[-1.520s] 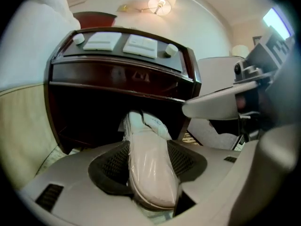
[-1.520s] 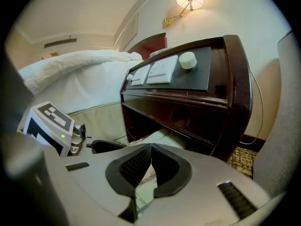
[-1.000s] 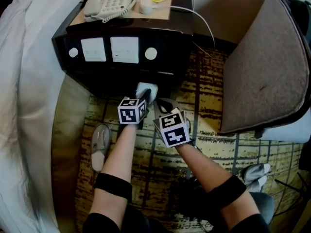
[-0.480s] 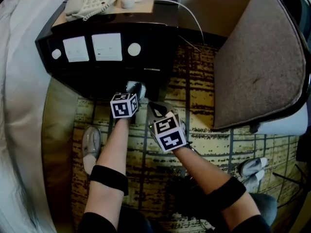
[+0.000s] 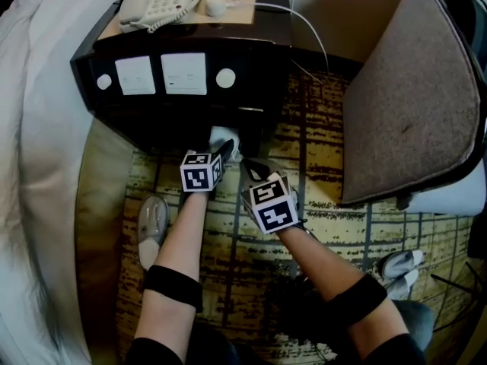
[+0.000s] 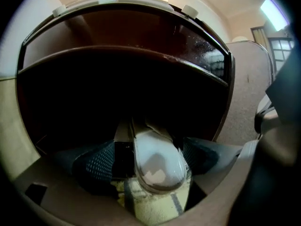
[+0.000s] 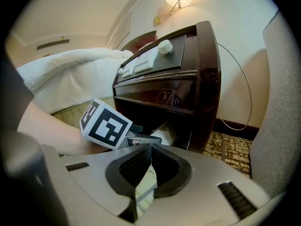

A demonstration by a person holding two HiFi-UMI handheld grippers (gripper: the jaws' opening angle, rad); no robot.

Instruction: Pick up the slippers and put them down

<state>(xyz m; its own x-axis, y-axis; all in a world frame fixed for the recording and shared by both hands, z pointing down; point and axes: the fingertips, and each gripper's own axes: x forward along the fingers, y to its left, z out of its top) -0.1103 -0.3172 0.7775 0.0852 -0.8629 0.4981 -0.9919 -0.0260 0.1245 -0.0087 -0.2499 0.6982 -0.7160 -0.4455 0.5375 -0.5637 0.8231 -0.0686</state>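
Left gripper [image 5: 226, 150]: at the nightstand's [image 5: 190, 112] dark lower opening, tilted downward; jaws just opening, standing apart on either side of a white slipper [image 6: 157, 159], not pressing it.
Right gripper [image 5: 255, 167]: just beside the left one, short of the nightstand; jaws together, empty.
Forearms [image 5: 183, 242]: both stretched toward the nightstand.

Gloss, pile and cloth
The nightstand [image 5: 251, 59] is dark, glossy lacquered wood; the slipper [image 6: 157, 157] is white cloth under what looks like shiny clear wrap; the carpet [image 5: 335, 226] is rough patterned pile; the armchair cushion [image 5: 411, 105] is matt brown fabric; the bedding [image 5: 38, 128] is white cloth.
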